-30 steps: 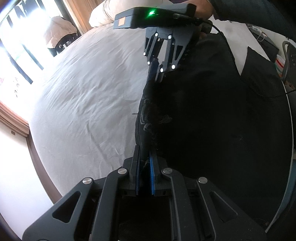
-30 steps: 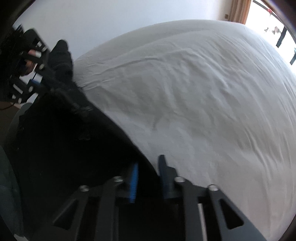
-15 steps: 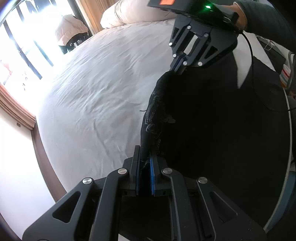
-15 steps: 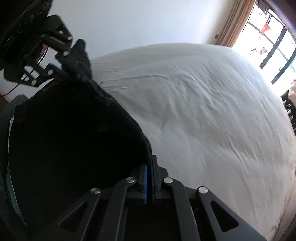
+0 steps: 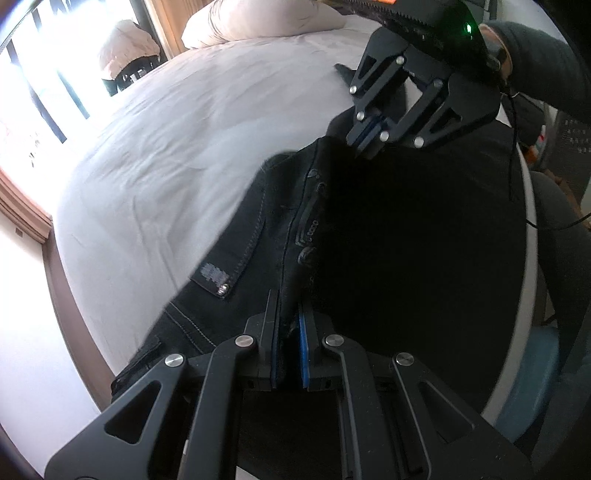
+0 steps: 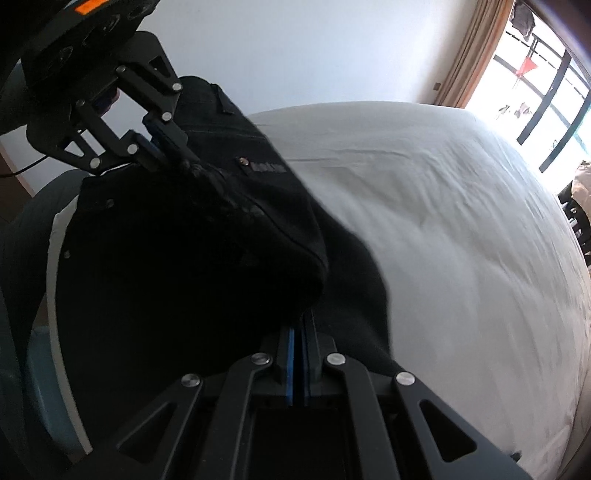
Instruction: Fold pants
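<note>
Black pants [image 5: 406, 258] lie over the near side of a white bed, with the waist end raised and a small label patch [image 5: 214, 275] showing. In the left wrist view my left gripper [image 5: 289, 310] is shut on the waistband fabric. Farther along the same edge my right gripper [image 5: 367, 142] is also shut on the cloth, held by a hand in a dark sleeve [image 5: 543, 62]. The right wrist view shows the right gripper [image 6: 300, 326] pinching a dark fold of the pants [image 6: 184, 266]. The left gripper [image 6: 166, 146] grips the waistband at upper left.
The white bed sheet [image 5: 166, 147] spreads wide to the left of the pants, with pillows [image 5: 258, 22] at its far end. A bright window [image 5: 37, 74] and a curtain [image 6: 469, 55] lie beyond. Something blue [image 5: 535, 369] stands beside the bed's near edge.
The right gripper's jaws closed on the pants' edge. Both grippers then carried that edge up and over toward the white sheet, turning the waistband so its label shows.
</note>
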